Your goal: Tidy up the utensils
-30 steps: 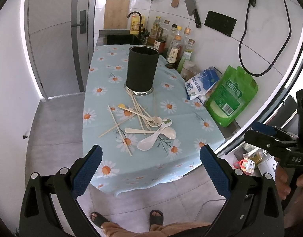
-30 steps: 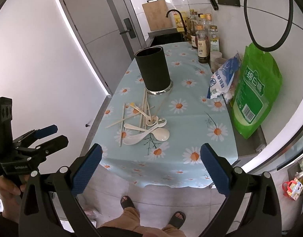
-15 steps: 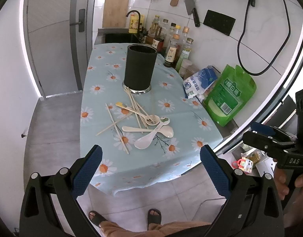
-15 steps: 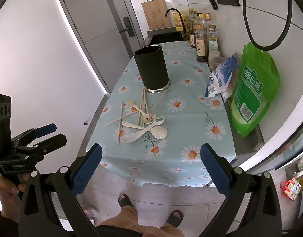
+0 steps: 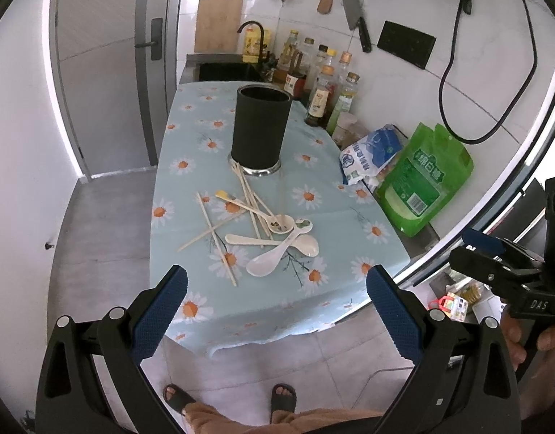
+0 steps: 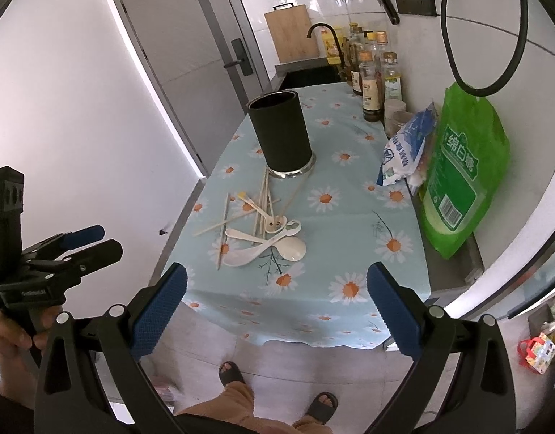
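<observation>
A black cylindrical utensil holder [image 5: 260, 127] [image 6: 281, 133] stands upright on the daisy-patterned tablecloth [image 5: 335, 195] [image 6: 350, 217]. In front of it lies a loose pile of wooden chopsticks [image 5: 216, 231] [image 6: 225, 222] and several white spoons [image 5: 268, 262] [image 6: 248, 255], one with a yellow tip [image 5: 222, 194]. My left gripper [image 5: 274, 311] is open and empty, above the floor before the table's near edge. My right gripper [image 6: 275, 311] is open and empty, also short of the table. Each gripper shows at the edge of the other's view.
A green bag [image 5: 424, 177] [image 6: 462, 177] and a blue-white bag [image 5: 371, 152] stand at the table's right edge. Bottles [image 5: 324, 90] [image 6: 371, 76] line the wall behind. A sink [image 5: 227, 70] lies beyond the table. A door [image 6: 190, 65] is at left.
Both grippers have drawn slightly back and up from the table; the utensils and holder appear a little farther away. Nothing on the table has moved.
</observation>
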Demonstrator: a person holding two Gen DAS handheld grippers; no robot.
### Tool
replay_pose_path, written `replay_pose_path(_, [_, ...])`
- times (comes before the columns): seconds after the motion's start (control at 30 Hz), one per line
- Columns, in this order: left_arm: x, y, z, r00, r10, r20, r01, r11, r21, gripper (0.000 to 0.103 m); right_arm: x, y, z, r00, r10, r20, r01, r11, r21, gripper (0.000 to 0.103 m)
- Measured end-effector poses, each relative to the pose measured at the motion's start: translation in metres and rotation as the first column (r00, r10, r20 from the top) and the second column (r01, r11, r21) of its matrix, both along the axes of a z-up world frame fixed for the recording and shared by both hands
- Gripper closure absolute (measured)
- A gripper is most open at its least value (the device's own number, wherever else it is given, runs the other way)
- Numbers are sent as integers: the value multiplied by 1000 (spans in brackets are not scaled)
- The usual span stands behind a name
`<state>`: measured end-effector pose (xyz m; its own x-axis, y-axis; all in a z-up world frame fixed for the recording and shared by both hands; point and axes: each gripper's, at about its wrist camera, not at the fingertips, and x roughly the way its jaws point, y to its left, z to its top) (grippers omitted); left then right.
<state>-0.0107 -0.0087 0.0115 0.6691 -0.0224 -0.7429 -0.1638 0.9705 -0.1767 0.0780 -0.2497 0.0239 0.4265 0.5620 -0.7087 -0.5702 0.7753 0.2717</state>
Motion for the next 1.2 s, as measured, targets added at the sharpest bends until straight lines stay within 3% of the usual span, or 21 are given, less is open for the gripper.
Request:
replay_pose_path(0.4, [18,-4,-31,984,69,-164,-79,995,-57,7,34,-17,-19,991,64,-116,-52,994,97,4])
replay_pose_path(0.6, [31,18,-48,977,76,-197,-93,993,-78,8,67,-4,-41,971,72,-229,-37,987,155,6])
replay_pose_path(0.9, [83,56,-76,975,40,-219,-59,995,-83,10,129,32,-66,929,36,-369,18,990,142,12])
replay_pose_path(1.07, [112,85,-92,973,32,-230,-71,984,-166,13,182,65,-92,867,-24,-498,91,990,110,29])
replay_pose_path(1.2, [127,106,-106,971,31,-239,-96,959,-266,13,218,92,-107,846,-103,-524,153,987,52,33])
